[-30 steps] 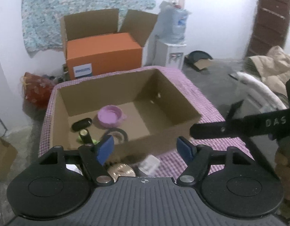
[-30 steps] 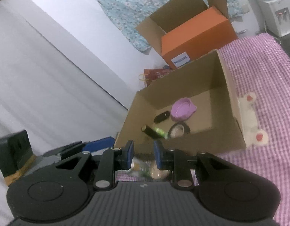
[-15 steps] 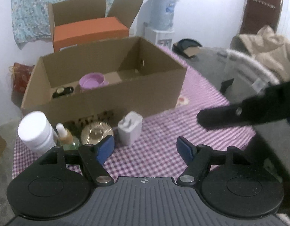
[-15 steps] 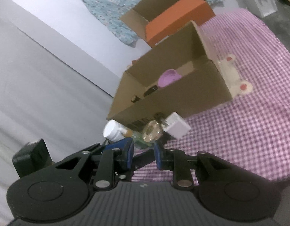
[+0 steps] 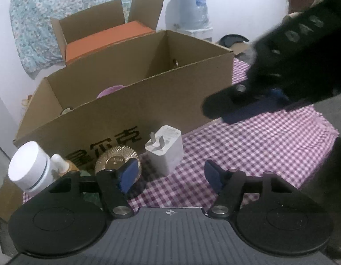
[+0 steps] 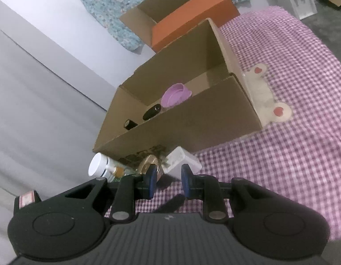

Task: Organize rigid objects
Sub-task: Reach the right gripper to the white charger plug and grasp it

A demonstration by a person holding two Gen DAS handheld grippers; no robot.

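Looking at the cardboard box (image 5: 117, 101) up at 12 o'clock on the checkered bench (image 5: 270, 150), then the white charger (image 5: 166, 149) standing upright, dead ahead, slightly toward 11, of the left gripper (image 5: 169, 174). Closing in, nothing pinched yet. Right gripper (image 6: 168, 182) nearly shut, empty, farther off.

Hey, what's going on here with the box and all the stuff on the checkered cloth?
A person with a gripper in each hand is sorting small items into the open cardboard box. A purple bowl and two dark items already lie inside. Outside, against its near wall, stand a white charger, a gold round lid, a small dropper bottle and a white jar. The left gripper is empty, jaws closing, aimed near the charger. The right gripper is empty too, its jaws narrow, nearby.
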